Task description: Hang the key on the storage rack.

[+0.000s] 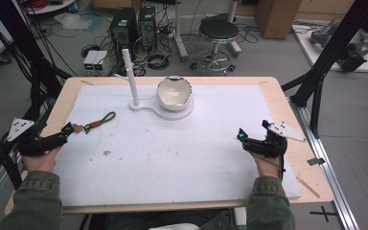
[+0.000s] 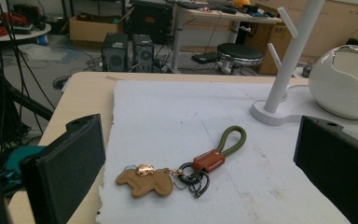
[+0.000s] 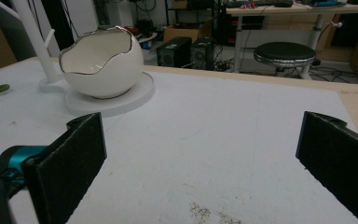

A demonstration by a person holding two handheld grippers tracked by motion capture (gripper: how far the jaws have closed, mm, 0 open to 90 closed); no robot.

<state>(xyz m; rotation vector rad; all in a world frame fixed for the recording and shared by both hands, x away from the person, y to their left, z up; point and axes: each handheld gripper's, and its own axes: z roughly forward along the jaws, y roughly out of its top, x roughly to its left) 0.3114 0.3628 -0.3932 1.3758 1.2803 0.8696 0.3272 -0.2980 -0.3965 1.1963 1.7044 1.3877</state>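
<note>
Tan bear-shaped leather keychain with olive cord loop (image 2: 182,170) lies ungrabbed just ahead of left gripper (image 1: 67,128), jaws wide like the idle right gripper's (image 1: 240,135); next: advance, straddle, close.

Olive-green denim sleeves with buttoned cuffs. Black left gripper (image 1: 67,128) and right gripper (image 1: 240,134), each with teal accents and flat black padded jaws. Grey three-cornered plates with dark screw dots on top

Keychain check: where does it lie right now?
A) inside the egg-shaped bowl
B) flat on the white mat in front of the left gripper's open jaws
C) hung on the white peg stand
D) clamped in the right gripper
B: the keychain lies flat on the white mat, between and ahead of the left gripper and its wide-open jaws, untouched.
</note>
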